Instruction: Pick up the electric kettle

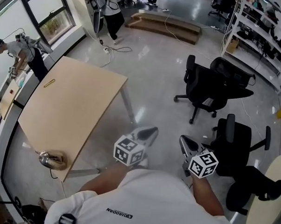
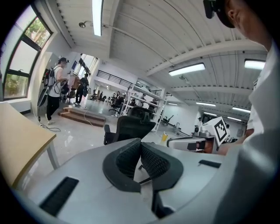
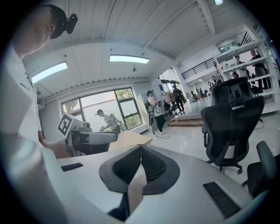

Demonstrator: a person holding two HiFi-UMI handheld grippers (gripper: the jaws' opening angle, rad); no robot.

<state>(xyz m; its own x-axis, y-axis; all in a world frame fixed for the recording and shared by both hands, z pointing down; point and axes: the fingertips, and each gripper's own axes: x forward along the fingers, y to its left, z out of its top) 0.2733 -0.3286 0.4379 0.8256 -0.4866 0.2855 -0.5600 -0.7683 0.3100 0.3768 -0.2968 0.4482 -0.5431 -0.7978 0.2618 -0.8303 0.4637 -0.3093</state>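
The electric kettle (image 1: 52,159), shiny metal with a cord hanging from it, stands on the near corner of the light wooden table (image 1: 75,106) at the lower left of the head view. Both grippers hang over the floor to its right, away from the table. My left gripper (image 1: 148,132) is shut with nothing in it; in the left gripper view (image 2: 140,142) its jaws meet. My right gripper (image 1: 186,143) is shut and empty too, jaws closed together in the right gripper view (image 3: 141,147). Neither gripper view shows the kettle.
Two black office chairs (image 1: 211,87) (image 1: 239,143) stand on the floor to the right. A round pale tabletop (image 1: 271,198) shows at the lower right edge. Shelving (image 1: 264,35) lines the right wall. People stand by the windows and at the far steps (image 1: 163,24).
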